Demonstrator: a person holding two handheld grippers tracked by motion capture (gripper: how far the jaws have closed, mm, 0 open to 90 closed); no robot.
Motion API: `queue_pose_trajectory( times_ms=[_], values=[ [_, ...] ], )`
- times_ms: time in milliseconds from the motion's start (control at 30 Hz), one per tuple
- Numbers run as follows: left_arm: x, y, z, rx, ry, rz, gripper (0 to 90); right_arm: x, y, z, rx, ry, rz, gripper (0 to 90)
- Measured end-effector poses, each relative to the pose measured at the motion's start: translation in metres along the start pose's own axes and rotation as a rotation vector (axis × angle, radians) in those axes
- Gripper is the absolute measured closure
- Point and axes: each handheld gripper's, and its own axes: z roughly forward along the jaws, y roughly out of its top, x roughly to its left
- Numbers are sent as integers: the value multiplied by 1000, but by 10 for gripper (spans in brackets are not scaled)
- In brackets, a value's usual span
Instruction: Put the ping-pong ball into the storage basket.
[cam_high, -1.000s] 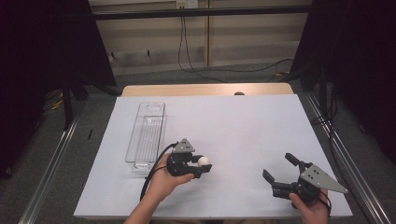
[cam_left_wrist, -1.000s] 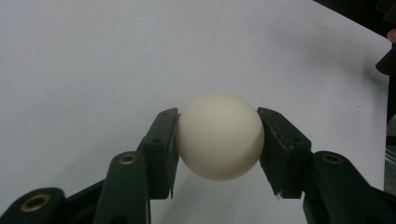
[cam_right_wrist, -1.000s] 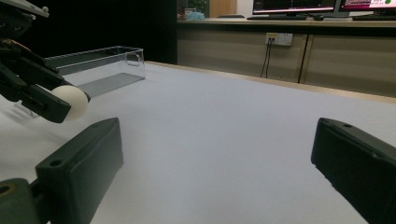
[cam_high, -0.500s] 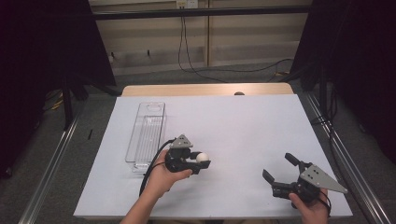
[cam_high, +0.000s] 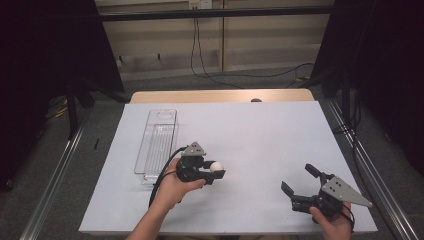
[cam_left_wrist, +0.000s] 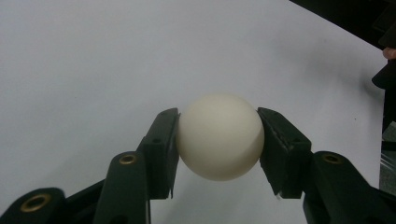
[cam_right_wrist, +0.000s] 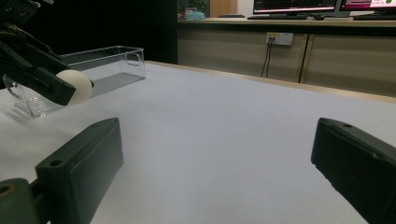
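Note:
A white ball (cam_high: 216, 166) (cam_left_wrist: 219, 136) is held between the jaws of my left gripper (cam_high: 212, 172) (cam_left_wrist: 218, 154), just above the white table cover, left of centre. The ball (cam_right_wrist: 77, 86) also appears far left in the right gripper view, pinched by the other gripper. A clear plastic box (cam_high: 156, 146) (cam_right_wrist: 100, 63) lies lengthwise to the left of the ball, close to the left hand. My right gripper (cam_high: 299, 182) (cam_right_wrist: 210, 163) rests near the front right corner of the table, open, with nothing between its fingers.
The white cover (cam_high: 260, 135) spans the table, bare in the middle and at the right. A wooden strip (cam_high: 220, 96) runs along the far edge. Metal rails (cam_high: 367, 165) flank both sides. Cables (cam_high: 210, 60) lie on the floor behind.
My left gripper has carried the ball a little to the left and slightly away, toward the clear box. The right gripper has stayed put.

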Motion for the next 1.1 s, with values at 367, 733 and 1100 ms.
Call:
queue_pose_trajectory(
  times_ms=[367,733,1100],
  values=[
    [4,1,-3,-6,3,-13,510,0,0,0,2,0,2,16],
    [8,2,-8,-20,7,-20,510,1,-1,1,1,-1,-3,16],
    [11,2,-11,-16,23,-28,510,1,0,1,1,-2,3,17]
  ],
)
